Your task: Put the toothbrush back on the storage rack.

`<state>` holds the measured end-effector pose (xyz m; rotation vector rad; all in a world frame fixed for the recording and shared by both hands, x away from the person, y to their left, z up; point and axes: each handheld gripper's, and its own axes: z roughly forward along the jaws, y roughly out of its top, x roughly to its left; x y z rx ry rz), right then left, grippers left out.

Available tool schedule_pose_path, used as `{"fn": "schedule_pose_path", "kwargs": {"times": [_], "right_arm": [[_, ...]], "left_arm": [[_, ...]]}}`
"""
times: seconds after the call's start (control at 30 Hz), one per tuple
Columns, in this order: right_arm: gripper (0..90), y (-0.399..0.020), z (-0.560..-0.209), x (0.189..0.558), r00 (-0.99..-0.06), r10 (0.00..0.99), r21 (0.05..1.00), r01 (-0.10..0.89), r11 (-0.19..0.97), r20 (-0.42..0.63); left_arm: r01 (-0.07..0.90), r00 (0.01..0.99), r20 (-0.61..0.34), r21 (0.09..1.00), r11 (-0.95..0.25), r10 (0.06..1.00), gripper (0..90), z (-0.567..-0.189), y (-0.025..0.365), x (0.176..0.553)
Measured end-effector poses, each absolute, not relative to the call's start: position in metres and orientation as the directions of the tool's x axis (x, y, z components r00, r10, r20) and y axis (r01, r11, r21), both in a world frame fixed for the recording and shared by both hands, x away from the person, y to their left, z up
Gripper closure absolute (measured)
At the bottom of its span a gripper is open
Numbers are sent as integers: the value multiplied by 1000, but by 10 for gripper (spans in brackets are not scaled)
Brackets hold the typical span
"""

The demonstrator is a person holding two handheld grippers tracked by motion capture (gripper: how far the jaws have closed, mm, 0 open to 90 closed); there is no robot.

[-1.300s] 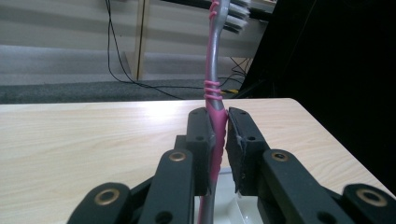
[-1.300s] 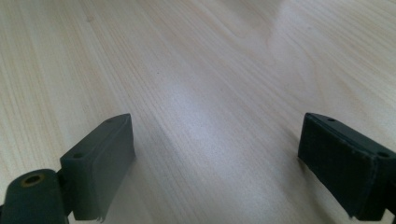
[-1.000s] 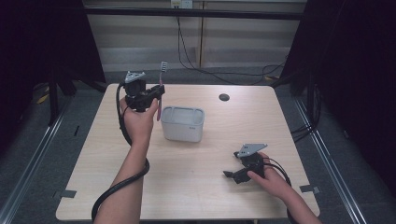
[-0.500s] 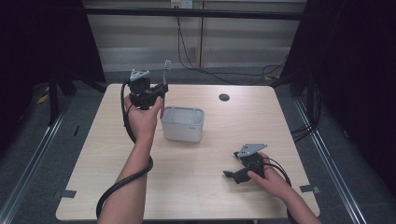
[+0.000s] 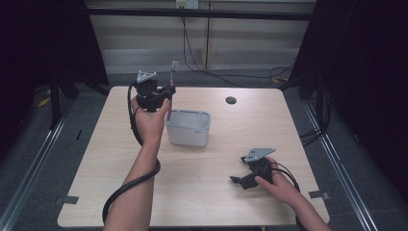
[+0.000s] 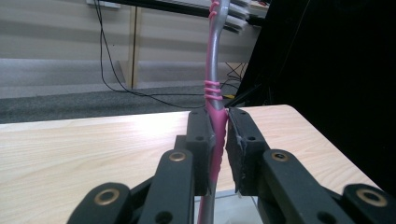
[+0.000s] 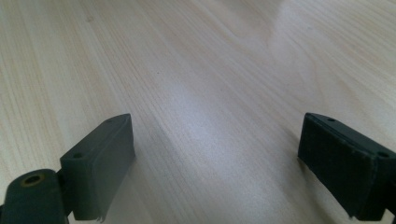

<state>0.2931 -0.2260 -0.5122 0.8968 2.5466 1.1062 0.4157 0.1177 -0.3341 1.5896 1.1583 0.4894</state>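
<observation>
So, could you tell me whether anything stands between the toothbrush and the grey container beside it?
Nothing visible does. The left gripper holds the toothbrush upright just over the left edge of the open grey container, and nothing lies between them.

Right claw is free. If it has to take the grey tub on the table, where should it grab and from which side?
Probably one wall of the grey rectangular plastic tub at its rim, coming down from above: the top is open. Choose the end away from the left claw, which holds the pink and grey toothbrush upright there. The right claw is open.
</observation>
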Motion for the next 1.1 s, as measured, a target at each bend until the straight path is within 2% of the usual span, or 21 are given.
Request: {"fn": "schedule_pose_path", "kwargs": {"times": [1.1], "right_arm": [[103,-226,-512,293,-789,613,723,444,529,36]], "left_arm": [[439,427,-250,897,43,869,795,-366,115,429]]}}
